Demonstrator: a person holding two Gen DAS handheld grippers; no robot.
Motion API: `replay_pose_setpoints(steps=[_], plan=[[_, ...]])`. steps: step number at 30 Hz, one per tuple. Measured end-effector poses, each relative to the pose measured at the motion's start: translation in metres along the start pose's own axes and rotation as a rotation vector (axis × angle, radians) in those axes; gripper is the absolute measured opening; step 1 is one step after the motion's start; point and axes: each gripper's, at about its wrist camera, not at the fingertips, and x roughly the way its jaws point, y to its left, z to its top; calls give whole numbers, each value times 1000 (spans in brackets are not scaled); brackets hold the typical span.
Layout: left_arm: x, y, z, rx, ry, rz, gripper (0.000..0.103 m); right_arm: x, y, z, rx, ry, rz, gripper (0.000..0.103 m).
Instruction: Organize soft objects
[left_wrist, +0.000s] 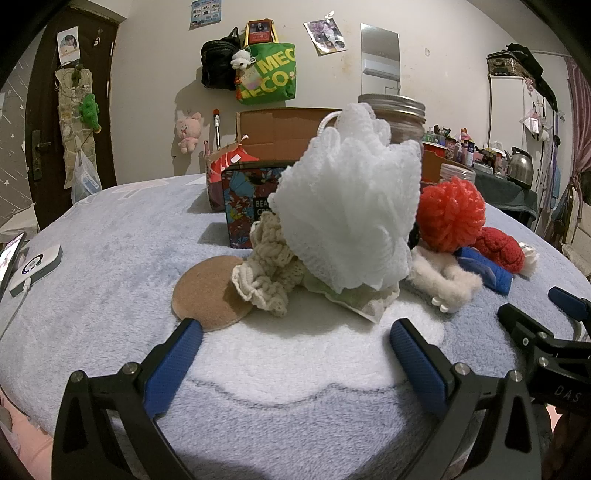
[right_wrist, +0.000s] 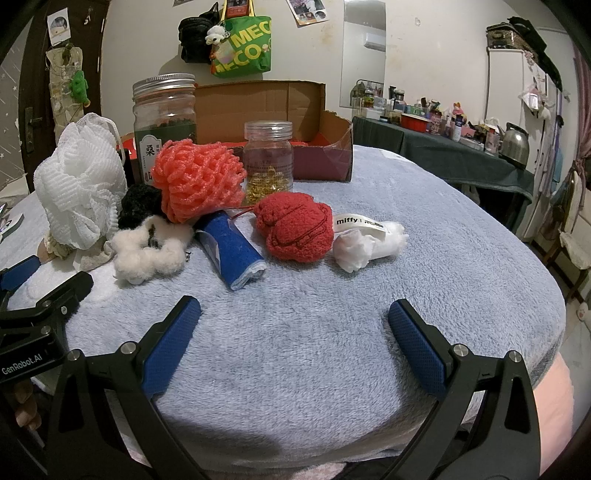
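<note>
A pile of soft things lies on the blue fleece. A white mesh bath puff (left_wrist: 347, 210) (right_wrist: 79, 181) tops a cream crochet scrunchie (left_wrist: 266, 273), beside a tan round pad (left_wrist: 210, 291). An orange net puff (right_wrist: 197, 179) (left_wrist: 450, 214), a white fluffy scrunchie (right_wrist: 147, 251), a rolled blue cloth (right_wrist: 232, 247), a red knit piece (right_wrist: 295, 227) and a white "miffy" roll (right_wrist: 369, 240) lie to the right. My left gripper (left_wrist: 295, 332) stands open just short of the pile. My right gripper (right_wrist: 293, 310) is open over bare fleece, nothing between its fingers.
An open cardboard box (right_wrist: 277, 110), a floral box (left_wrist: 247, 206), a tall metal-lidded jar (right_wrist: 164, 110) and a small jar of gold clips (right_wrist: 267, 162) stand behind the pile. A white device with a cable (left_wrist: 35, 266) lies at the left. A cluttered side table (right_wrist: 461, 147) is beyond.
</note>
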Motion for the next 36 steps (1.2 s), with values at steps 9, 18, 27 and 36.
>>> replay_pose_setpoints(steps=[9,18,27,36], plan=[[0,0,0,-1,0,0,103,0,0,0,0,0,0,103],[0,0,0,-1,1,-1,103,-1,0,0,0,0,0,103],[0,0,0,-1,0,-1,103,0,0,0,-1,-1,0,103],[-14,9,14,-25,3,-46,103,-3,-1,7,-1,31,7,103]])
